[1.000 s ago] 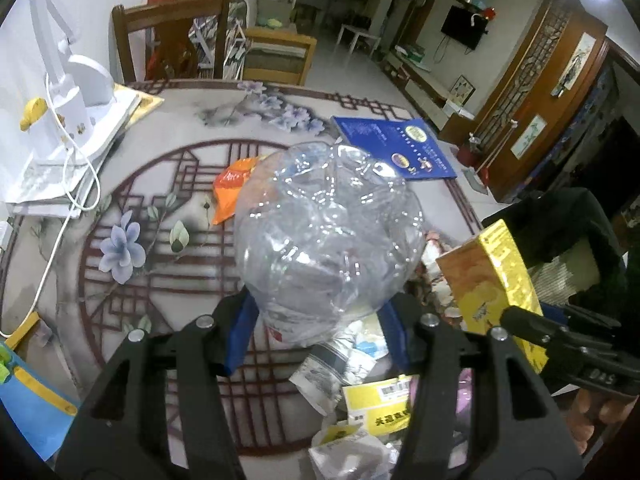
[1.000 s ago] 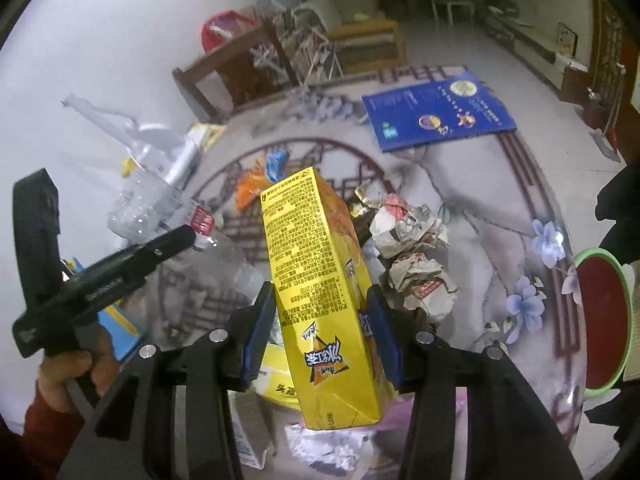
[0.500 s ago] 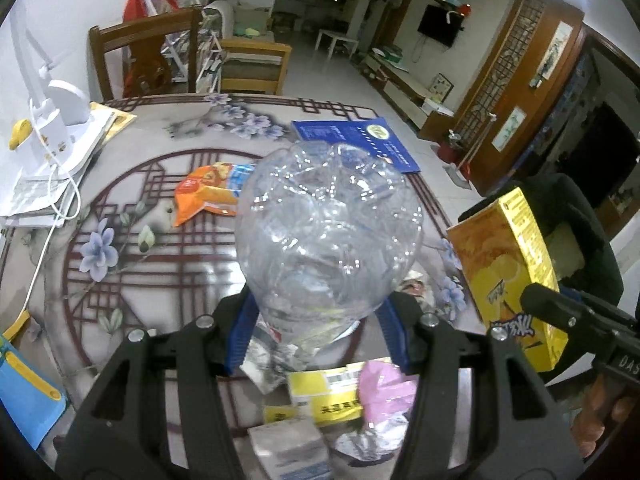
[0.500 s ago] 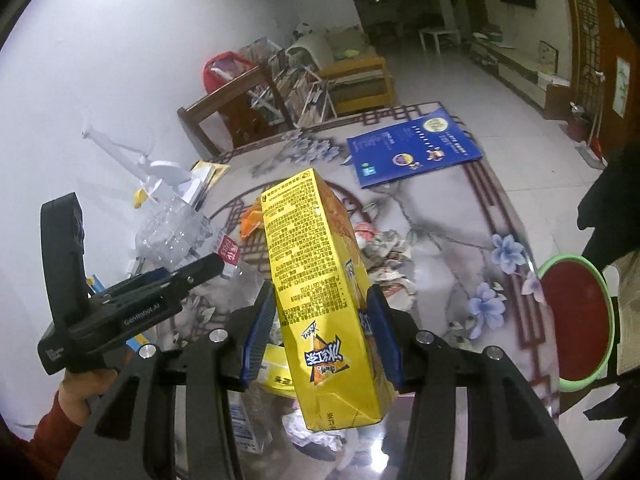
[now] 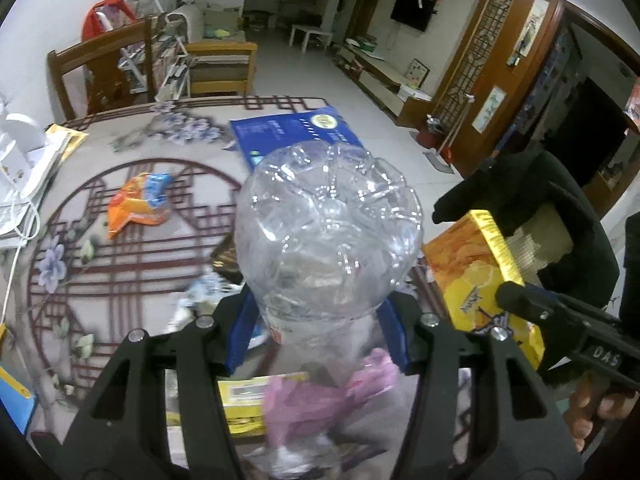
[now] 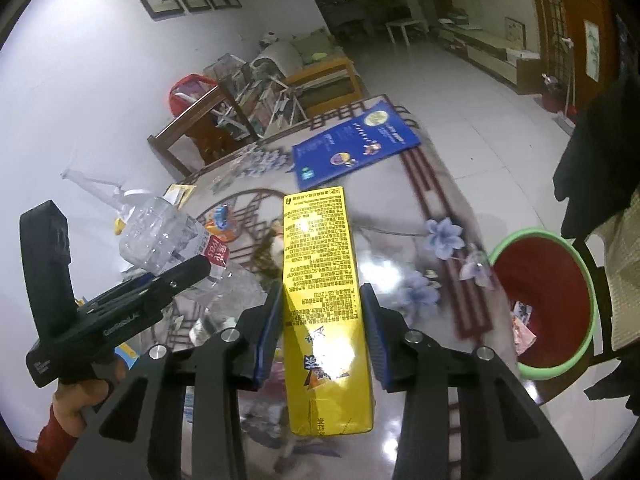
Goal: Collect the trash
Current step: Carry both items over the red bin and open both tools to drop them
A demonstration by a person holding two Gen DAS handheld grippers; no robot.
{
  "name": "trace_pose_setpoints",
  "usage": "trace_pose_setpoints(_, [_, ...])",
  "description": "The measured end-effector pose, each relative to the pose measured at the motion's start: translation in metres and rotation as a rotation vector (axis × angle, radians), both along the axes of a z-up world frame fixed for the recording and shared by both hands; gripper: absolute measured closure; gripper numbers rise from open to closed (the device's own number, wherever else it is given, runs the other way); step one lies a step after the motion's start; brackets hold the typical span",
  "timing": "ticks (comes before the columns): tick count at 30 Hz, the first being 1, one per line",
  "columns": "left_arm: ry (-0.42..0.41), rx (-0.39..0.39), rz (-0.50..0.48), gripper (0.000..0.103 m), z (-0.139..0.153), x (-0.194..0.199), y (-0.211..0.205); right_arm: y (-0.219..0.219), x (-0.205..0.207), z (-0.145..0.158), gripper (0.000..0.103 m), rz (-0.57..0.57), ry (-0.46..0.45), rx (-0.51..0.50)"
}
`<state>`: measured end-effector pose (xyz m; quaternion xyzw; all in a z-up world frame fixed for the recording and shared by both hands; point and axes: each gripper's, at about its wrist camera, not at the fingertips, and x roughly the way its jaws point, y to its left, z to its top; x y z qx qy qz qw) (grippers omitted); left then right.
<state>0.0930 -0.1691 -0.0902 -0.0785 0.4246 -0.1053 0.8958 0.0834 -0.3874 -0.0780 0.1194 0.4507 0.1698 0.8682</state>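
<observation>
Table (image 5: pixel 132 280): glossy pale top printed with a dark red lattice ring and blue-violet flowers. Tiled floor beyond, wooden chairs (image 5: pixel 104 72) at the far edge, white wall with framed pictures, wood-panelled doors on the far right side.

On the table: blue booklet (image 6: pixel 356 140) near the far edge; orange snack wrapper (image 5: pixel 140 206) inside the ring; yellow packet and pink wrapper (image 5: pixel 332 392), blurred, near the front edge; a white appliance with cord at the left.

Bin (image 6: pixel 548 300): red inside, green rim, on the floor just off the table's right edge. A few scraps of paper lie against its inner wall. A dark garment hangs over a chair beside it.

Left gripper (image 5: pixel 320 332): blue pads clamped on a clear plastic bottle (image 5: pixel 328 236), base pointing away, crumpled, red label visible in the right view. Held above the table's litter.

Right gripper (image 6: pixel 322 328): jaws closing with a yellow carton (image 6: pixel 320 280) between them, pads pressing its sides. The carton is tall, covered in fine black print, with an orange graphic low down, held above the table to the left of the bin.
</observation>
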Motion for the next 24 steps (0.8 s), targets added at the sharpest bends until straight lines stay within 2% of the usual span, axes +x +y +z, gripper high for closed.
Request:
trace_pose_setpoints(5, [0.013, 0.006, -0.049, 0.05, -0.005, 0.005, -0.045, -0.037, 0.007, -0.001, 0.065, -0.037, -0.012, -0.018])
trace_pose_setpoints(10, [0.046, 0.008, -0.11, 0.05, -0.017, 0.013, -0.088, -0.087, 0.016, -0.012, 0.065, -0.107, 0.021, -0.014])
trace_pose_setpoints(24, [0.105, -0.009, -0.342, 0.05, -0.047, 0.053, -0.223, -0.215, 0.03, -0.042, 0.065, -0.317, 0.077, -0.039])
